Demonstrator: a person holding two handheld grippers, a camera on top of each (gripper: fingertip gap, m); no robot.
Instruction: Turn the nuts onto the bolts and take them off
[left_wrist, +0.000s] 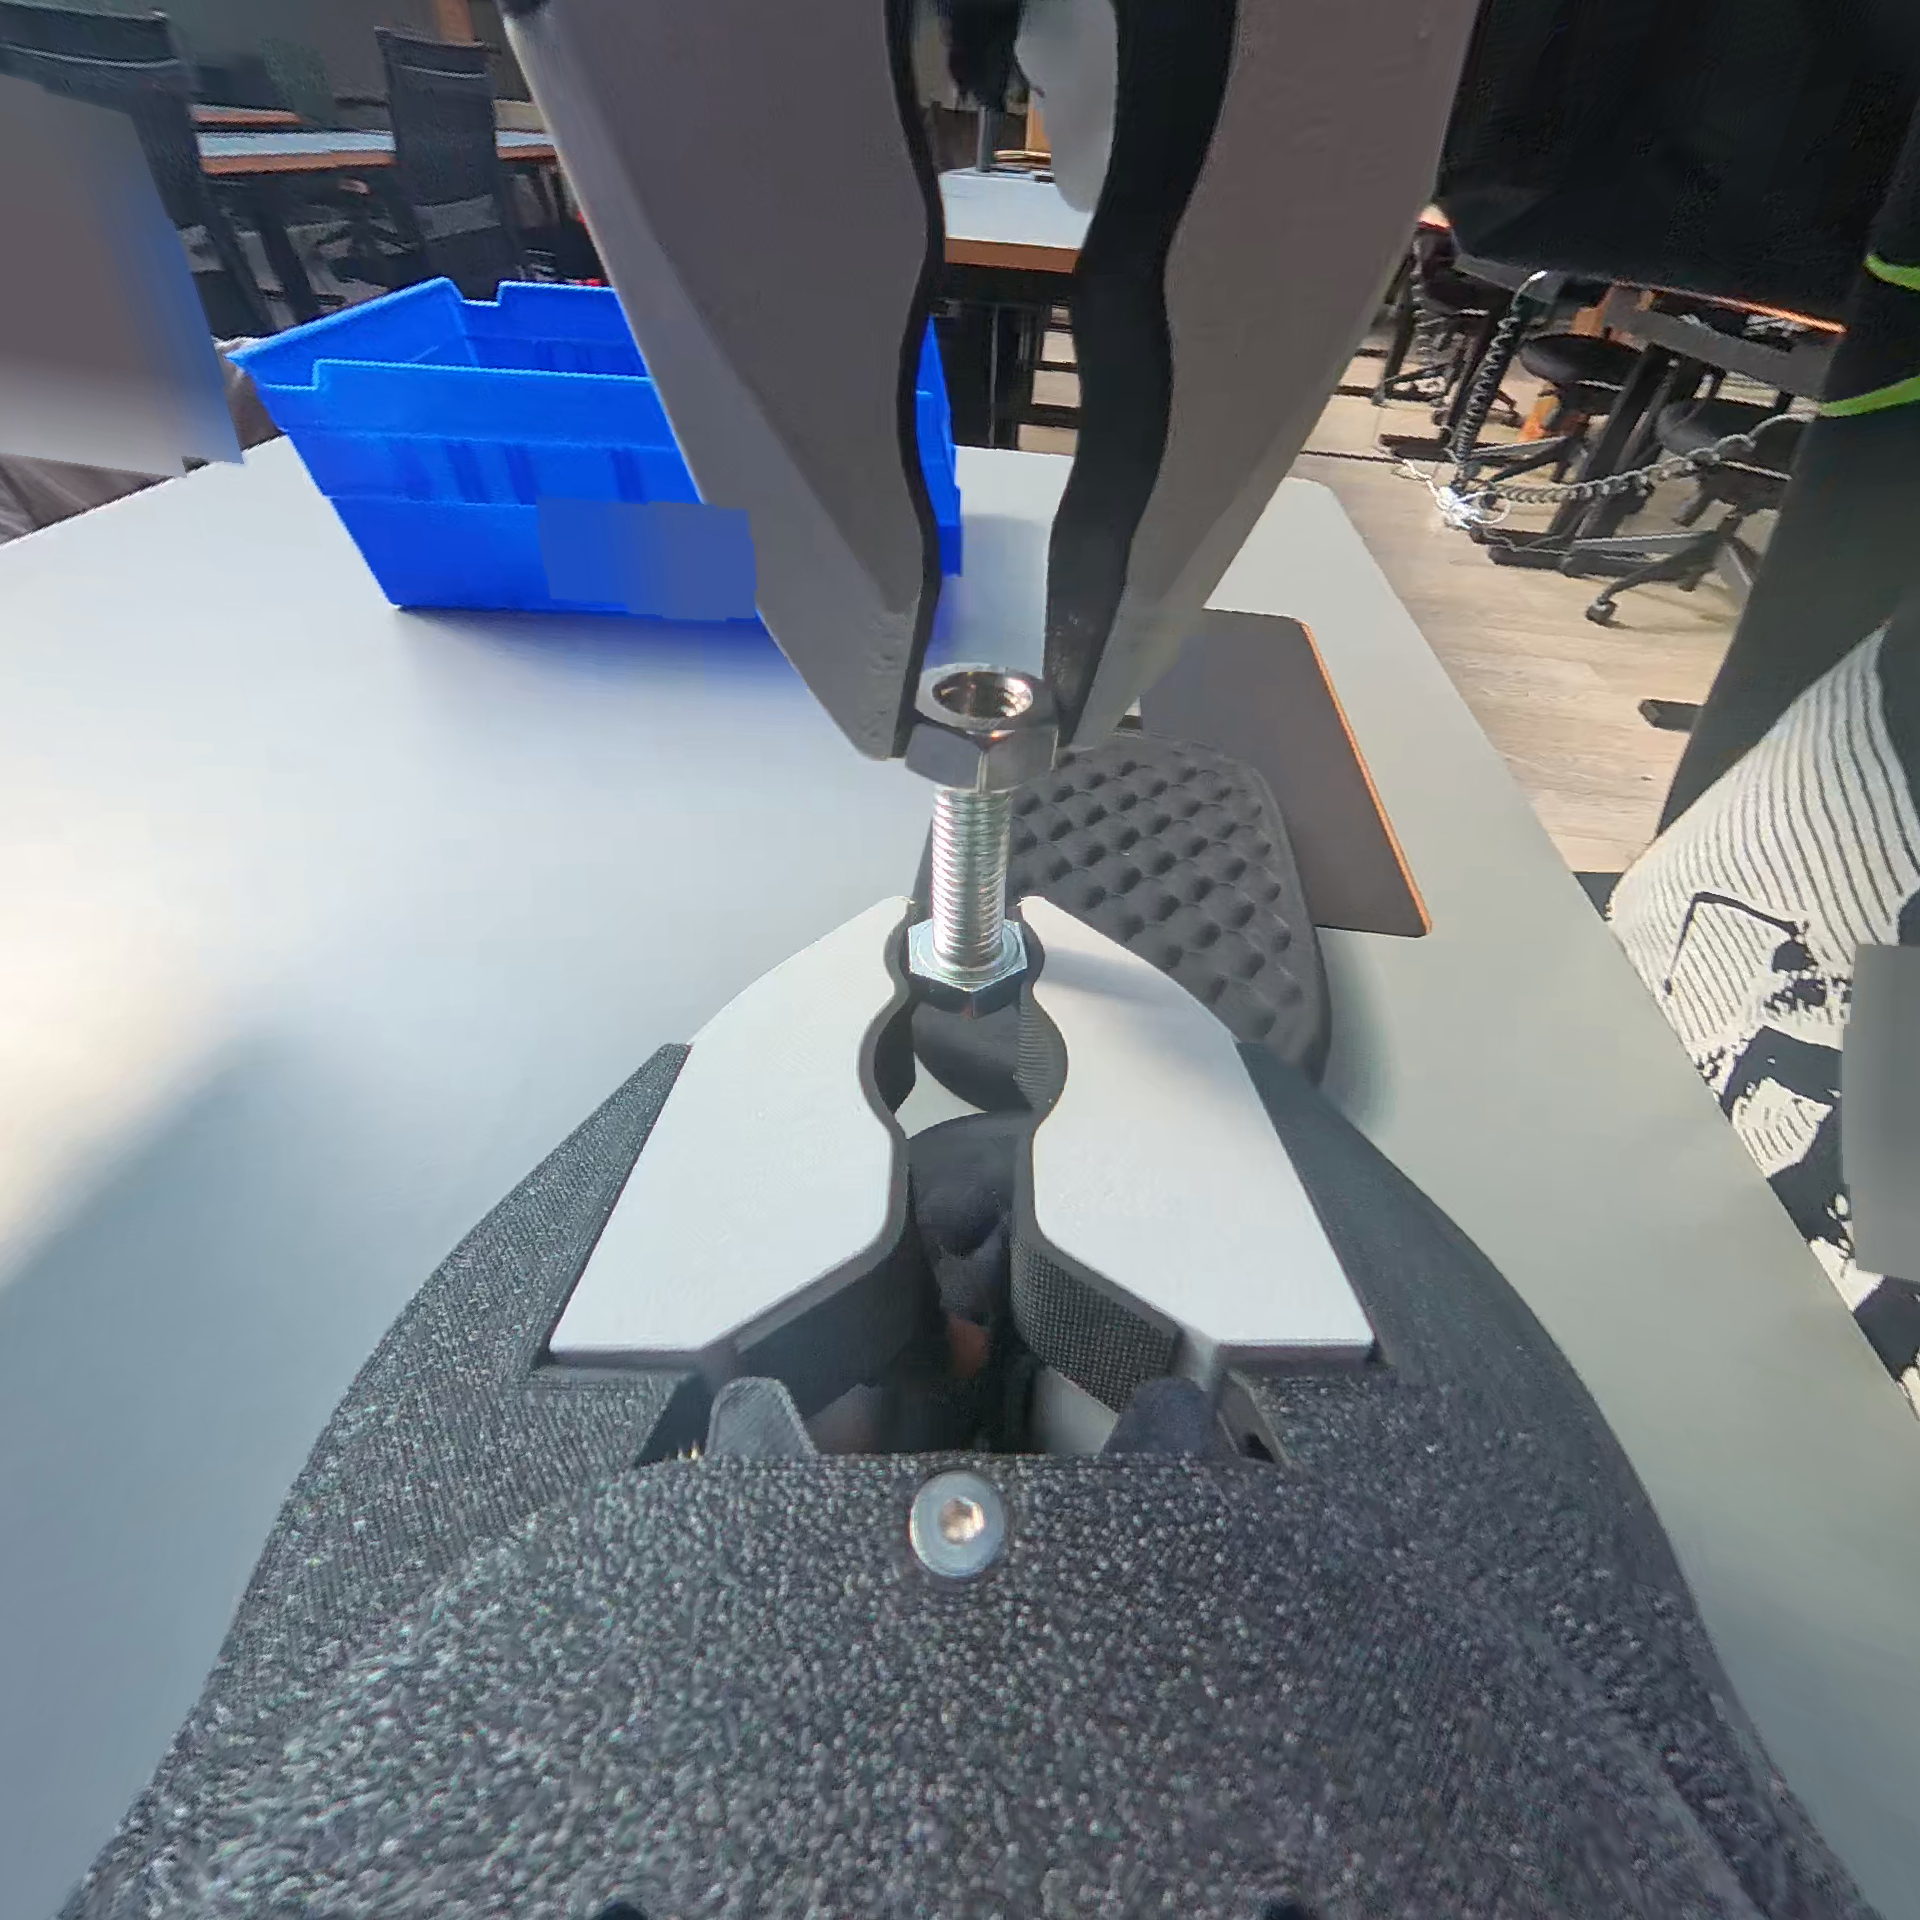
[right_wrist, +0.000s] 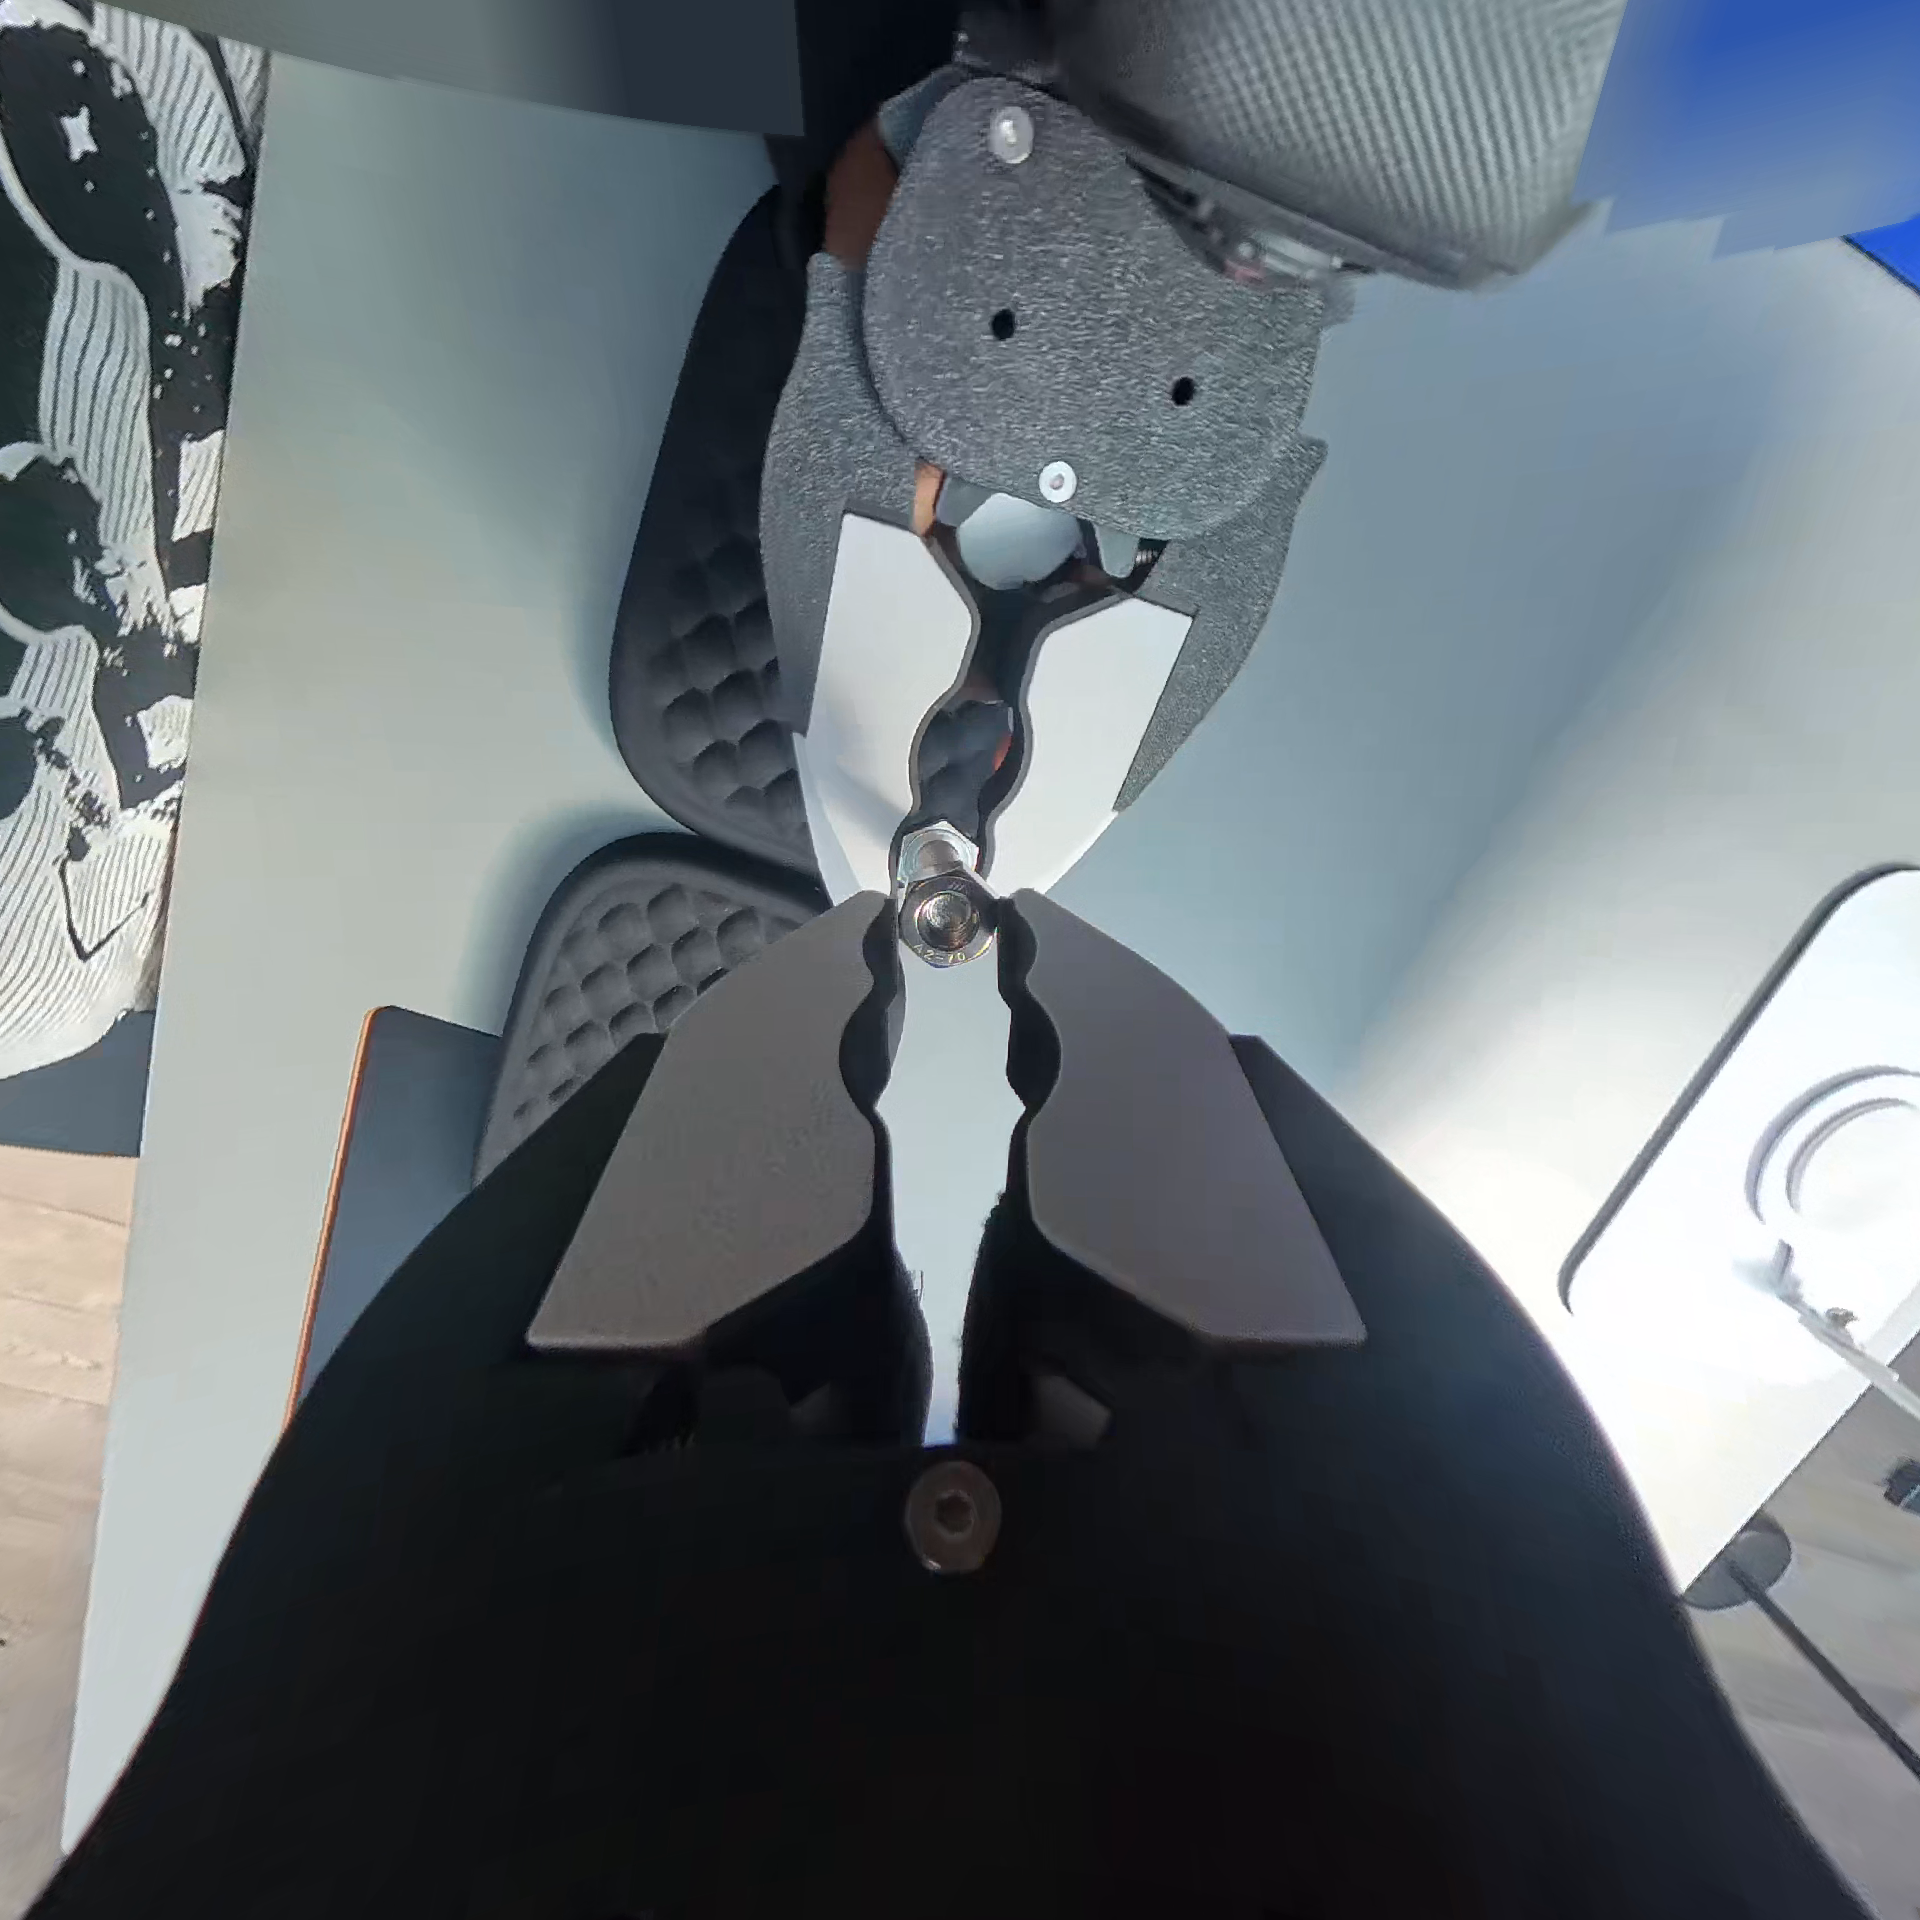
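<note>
— Office chairs (left_wrist: 447, 187) and desks fill the background; what about the grey table (left_wrist: 312, 831) itself?

— Its far edge runs behind a blue bin (left_wrist: 499, 457), and its right edge drops to a wood floor (left_wrist: 1558, 665). Left of the tools the tabletop is bare and wide; a white device (right_wrist: 1766, 1122) lies near another edge in the right wrist view.

— And close in?

— Two black dimpled pads (left_wrist: 1174, 894) lie on the table under the work, one beside a thin orange-edged board (left_wrist: 1351, 769) that overhangs the table edge.

— The left gripper (left_wrist: 966, 961)?

— Its pale fingers are clamped on a small hex nut (left_wrist: 968, 961), right at the tips.

— The right gripper (right_wrist: 948, 920)?

— Opposite, tip to tip with the left. Its dark fingers pinch the hex head of the bolt (left_wrist: 966, 862), with a narrow gap between them behind the head.

— Where does the bolt sit?

— In the air above the pads, spanning the two grippers; the threaded shank passes into the nut, most thread bare between nut and head.
</note>
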